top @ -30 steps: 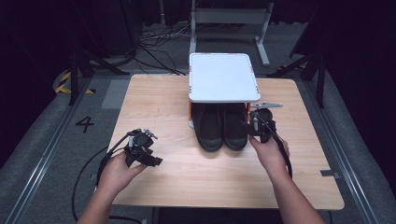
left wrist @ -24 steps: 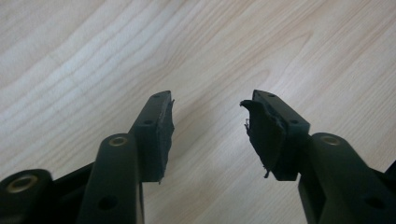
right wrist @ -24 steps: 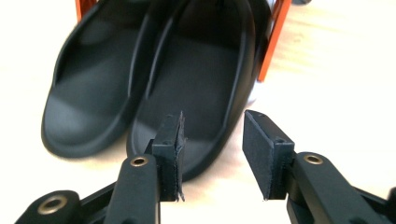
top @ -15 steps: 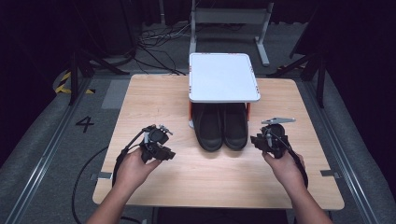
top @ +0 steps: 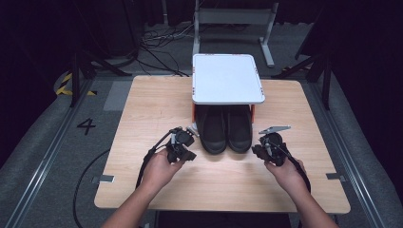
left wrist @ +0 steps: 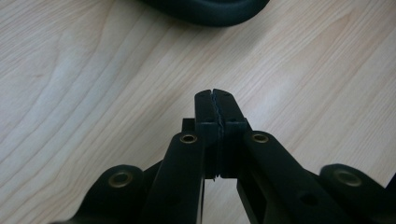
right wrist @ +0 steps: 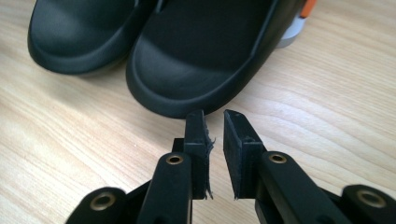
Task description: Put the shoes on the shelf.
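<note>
Count: two black shoes (top: 225, 129) side by side on wooden table (top: 152, 102), heels under one white shelf (top: 227, 78); two grippers, one per hand.

Left gripper (left wrist: 215, 103): jaws just closing, now pressed together, nothing between; near left shoe's toe, not touching.

Right gripper (right wrist: 214, 122): jaws closing, narrow gap left (empty), tips just short of right shoe's toe.

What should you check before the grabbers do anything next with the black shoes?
1. Left gripper empty, jaws shut together: ok.
2. Right gripper empty, jaws a little apart after just closing: ok.
3. Black shoes side by side, toes poking out from under the white rack: ok.
4. Neither gripper touching a shoe: ok.
5. Bare table around both hands: ok.
6. Heels seated fully under the rack: cannot tell.
</note>
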Tool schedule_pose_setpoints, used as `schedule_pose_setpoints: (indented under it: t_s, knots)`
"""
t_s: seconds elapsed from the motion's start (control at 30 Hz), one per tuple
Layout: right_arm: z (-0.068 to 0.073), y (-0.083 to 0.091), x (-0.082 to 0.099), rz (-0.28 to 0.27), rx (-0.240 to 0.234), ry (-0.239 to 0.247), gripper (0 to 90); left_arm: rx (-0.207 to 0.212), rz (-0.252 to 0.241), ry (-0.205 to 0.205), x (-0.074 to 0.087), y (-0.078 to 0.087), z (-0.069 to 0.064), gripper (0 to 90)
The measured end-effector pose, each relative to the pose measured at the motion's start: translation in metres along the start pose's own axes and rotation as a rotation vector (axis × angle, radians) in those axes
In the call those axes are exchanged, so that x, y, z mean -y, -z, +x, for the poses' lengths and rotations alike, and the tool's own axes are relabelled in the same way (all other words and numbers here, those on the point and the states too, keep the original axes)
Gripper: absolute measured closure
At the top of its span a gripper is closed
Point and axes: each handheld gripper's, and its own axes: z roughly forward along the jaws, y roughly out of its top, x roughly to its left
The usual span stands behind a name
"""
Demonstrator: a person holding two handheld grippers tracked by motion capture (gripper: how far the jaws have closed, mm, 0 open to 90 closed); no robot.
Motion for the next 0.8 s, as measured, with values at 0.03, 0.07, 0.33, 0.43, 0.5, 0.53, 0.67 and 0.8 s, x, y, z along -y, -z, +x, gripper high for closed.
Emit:
schedule_pose_setpoints:
  t_s: [0.03, 0.07, 0.33, 0.43, 0.5, 0.53, 0.67, 0.8]
  knots:
    - [0.0, 0.0, 0.0, 0.0, 0.0, 0.0, 80.0, 0.0, 0.0, 0.0, 0.0, 0.0, 0.0, 89.7]
    - [0.001, -0.002, 0.001, 0.006, -0.009, -0.002, 80.0, -0.004, 0.004, -0.004, -0.003, -0.005, -0.003, 89.7]
    - [0.012, -0.021, 0.004, 0.053, -0.042, 0.032, 83.7, 0.015, 0.018, 0.001, -0.011, -0.022, -0.011, 89.7]
    - [0.015, -0.024, 0.003, 0.061, -0.039, 0.042, 83.7, 0.019, 0.029, -0.005, -0.014, -0.026, -0.012, 89.6]
    - [0.014, -0.025, 0.002, 0.07, -0.044, 0.036, 83.7, 0.027, 0.037, -0.002, -0.016, -0.03, -0.013, 89.6]
    - [0.014, -0.025, 0.002, 0.069, -0.046, 0.035, 83.8, 0.034, 0.046, -0.014, -0.017, -0.032, -0.015, 89.6]
    - [0.02, -0.023, 0.006, 0.097, -0.071, 0.055, 83.9, 0.033, 0.06, -0.027, -0.022, -0.039, -0.019, 89.6]
    - [0.021, -0.027, 0.004, 0.11, -0.073, 0.046, 84.1, 0.054, 0.059, -0.02, -0.028, -0.044, -0.019, 89.6]
